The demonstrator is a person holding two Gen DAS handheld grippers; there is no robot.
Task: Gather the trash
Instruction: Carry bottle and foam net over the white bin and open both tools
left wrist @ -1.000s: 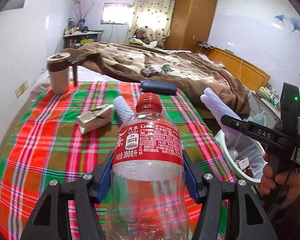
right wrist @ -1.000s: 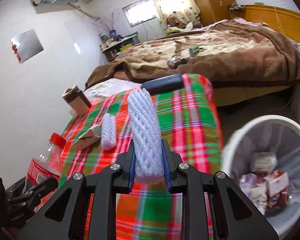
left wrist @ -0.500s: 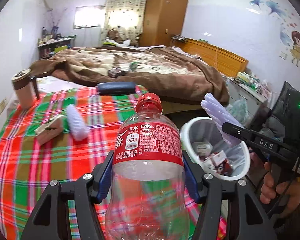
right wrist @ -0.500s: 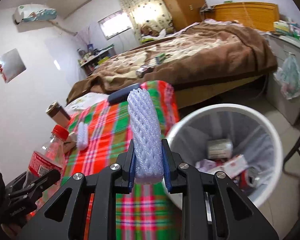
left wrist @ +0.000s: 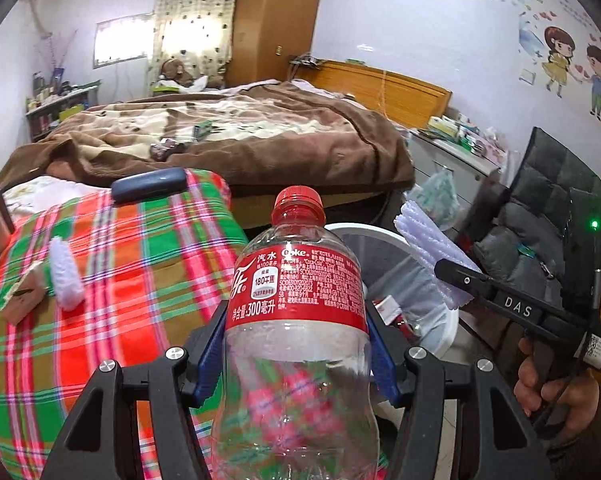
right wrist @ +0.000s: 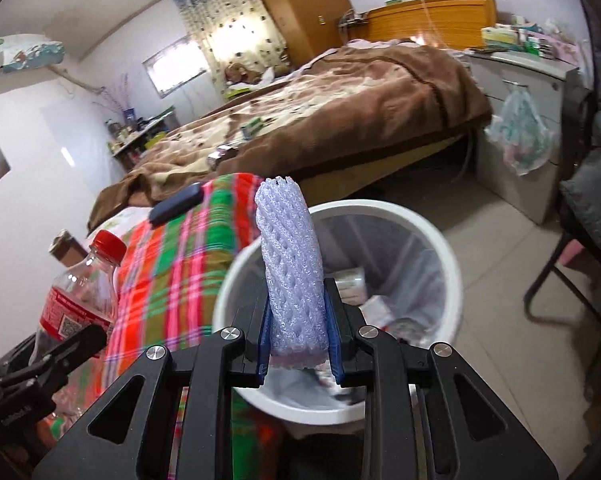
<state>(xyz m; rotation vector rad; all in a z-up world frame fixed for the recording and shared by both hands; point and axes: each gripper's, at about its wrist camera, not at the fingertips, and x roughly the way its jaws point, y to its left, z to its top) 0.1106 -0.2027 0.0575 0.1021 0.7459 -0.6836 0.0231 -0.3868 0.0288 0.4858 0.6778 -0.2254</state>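
Your right gripper (right wrist: pixel 298 344) clamps the foam fruit net (right wrist: pixel 292 276) upright | white trash bin (right wrist: pixel 452 276) at 12 o'clock, just beyond, nearer this hand | your left gripper (left wrist: pixel 296 356) clamps the Coke bottle (left wrist: pixel 296 320) upright, bin at 2 o'clock.

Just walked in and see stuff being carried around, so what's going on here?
A person is clearing trash off the plaid-covered table with a hand-held gripper in each hand. The left hand-held gripper is clamped on an empty Coke bottle. The right hand-held gripper is clamped on a white foam net sleeve, held over the white trash bin, which already has trash in it. Another foam sleeve and a crumpled carton lie on the table.
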